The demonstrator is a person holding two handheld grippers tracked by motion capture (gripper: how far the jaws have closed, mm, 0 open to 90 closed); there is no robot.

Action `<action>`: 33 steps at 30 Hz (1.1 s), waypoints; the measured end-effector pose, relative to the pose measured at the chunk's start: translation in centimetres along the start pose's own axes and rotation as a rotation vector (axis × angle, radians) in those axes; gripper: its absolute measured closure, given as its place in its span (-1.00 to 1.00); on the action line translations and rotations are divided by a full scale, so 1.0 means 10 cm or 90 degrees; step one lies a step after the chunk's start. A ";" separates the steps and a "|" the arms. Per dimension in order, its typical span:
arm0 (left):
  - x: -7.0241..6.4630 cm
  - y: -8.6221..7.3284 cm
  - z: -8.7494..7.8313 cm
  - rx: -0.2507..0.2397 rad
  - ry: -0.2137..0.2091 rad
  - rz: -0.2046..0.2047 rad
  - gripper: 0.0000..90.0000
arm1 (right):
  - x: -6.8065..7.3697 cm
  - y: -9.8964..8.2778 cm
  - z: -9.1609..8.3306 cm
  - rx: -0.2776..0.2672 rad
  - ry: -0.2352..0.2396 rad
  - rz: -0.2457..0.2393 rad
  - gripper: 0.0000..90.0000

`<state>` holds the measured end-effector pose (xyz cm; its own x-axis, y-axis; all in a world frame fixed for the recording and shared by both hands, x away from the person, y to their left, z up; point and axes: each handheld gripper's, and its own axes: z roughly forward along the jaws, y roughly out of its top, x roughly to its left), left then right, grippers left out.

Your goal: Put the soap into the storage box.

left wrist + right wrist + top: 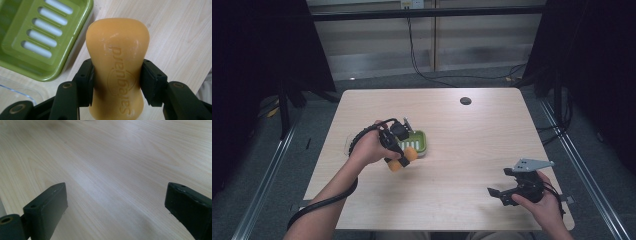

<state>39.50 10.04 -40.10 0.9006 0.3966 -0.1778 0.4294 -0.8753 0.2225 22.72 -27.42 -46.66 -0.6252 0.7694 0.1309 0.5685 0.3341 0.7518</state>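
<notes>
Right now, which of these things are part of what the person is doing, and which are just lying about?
In use, as far as I can judge:
- orange soap bar, clamped in the left gripper
- green soap dish, right beside it

Just there:
- right gripper, open, holding nothing
- black round thing at the table's far side
- clear plastic piece by the dish

The soap (117, 67) looks waxy and smooth, a matt orange with raised lettering and faint scuffs. The dish (32, 32) is glossy green plastic with slotted ribs. The counter (112, 170) is pale wood-grain laminate with a soft sheen. The left tool (117, 82) and right tool (115, 205) have matt black plastic jaws.
</notes>
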 end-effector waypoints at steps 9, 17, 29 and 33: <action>0.01 0.06 -0.04 0.000 0.007 0.007 0.11 | 0.00 0.00 0.01 0.002 0.001 0.003 -0.92; 0.04 0.08 -0.05 0.000 0.015 0.013 0.11 | -0.01 -0.01 0.02 0.009 0.007 0.010 -0.94; 0.09 0.16 -0.11 0.013 0.024 0.027 0.11 | -0.02 -0.02 0.02 0.010 0.005 0.008 -0.94; 0.11 0.17 -0.13 0.019 0.019 0.026 0.11 | -0.02 -0.02 0.02 0.011 0.005 0.007 -0.94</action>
<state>41.34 9.35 -38.66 0.9192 0.3678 -0.1406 0.3903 -0.8985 0.2010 22.83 -27.54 -46.95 -0.6231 0.7687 0.1443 0.5845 0.3350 0.7390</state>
